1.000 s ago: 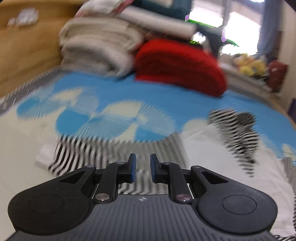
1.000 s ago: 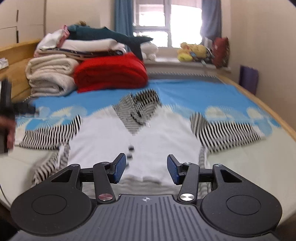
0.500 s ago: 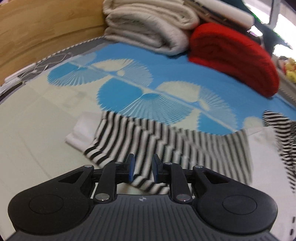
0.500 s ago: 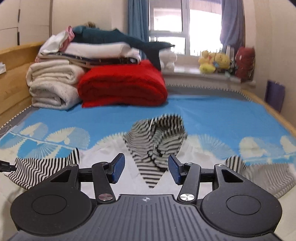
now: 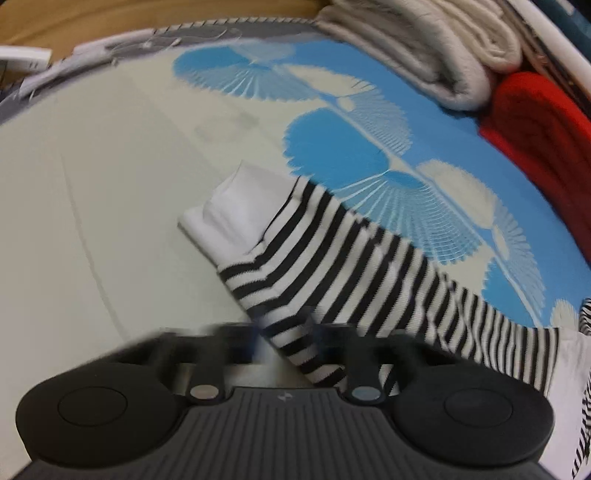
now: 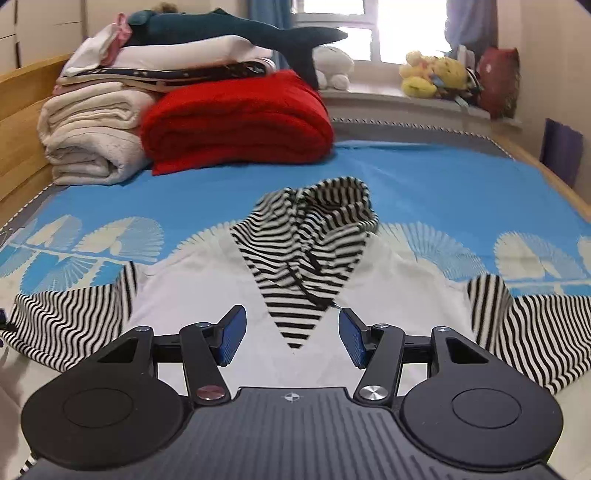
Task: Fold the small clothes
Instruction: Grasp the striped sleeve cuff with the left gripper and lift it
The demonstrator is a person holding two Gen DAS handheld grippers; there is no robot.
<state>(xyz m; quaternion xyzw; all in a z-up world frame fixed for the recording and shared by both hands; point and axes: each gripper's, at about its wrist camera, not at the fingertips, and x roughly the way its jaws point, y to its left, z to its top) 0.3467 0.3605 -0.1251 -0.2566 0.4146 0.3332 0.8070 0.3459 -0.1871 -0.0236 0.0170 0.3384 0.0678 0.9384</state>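
Blue bedding with pale fan shapes (image 6: 424, 177) is spread over a bed in a bedroom. At the upper left of the right wrist view, folded cream blankets (image 6: 92, 133) and a red blanket (image 6: 236, 122) are stacked against a wooden headboard. A dark plush shark (image 6: 229, 31) is laid on top of the pile, and soft toys (image 6: 432, 75) are lined up on the window sill at the upper right.

A small hooded top (image 6: 192, 295) is laid flat across the middle of the bed. Its body is plain white. The hood (image 6: 314, 236) is striped black and white, is crumpled just above the neck, and is continued by a striped V that narrows down into the chest. Both sleeves are striped as well and are stretched out to the sides: one (image 6: 66, 321) to the left edge of that view, the other (image 6: 528, 332) to the right edge.

In the left wrist view the left-hand sleeve (image 5: 332, 258) is seen running from the right edge up to the centre, ended by a white cuff (image 5: 236, 210) that is partly folded over.

The left gripper (image 5: 286, 339) is blurred at the bottom centre of that view. It is closed, with the lower edge of the striped sleeve caught between its fingers; how firmly the cloth is pinched cannot be told through the blur.

The right gripper (image 6: 291, 338) is held over the white chest, just below the tip of the striped V. Its jaws are opening, well apart, and nothing is held between them.
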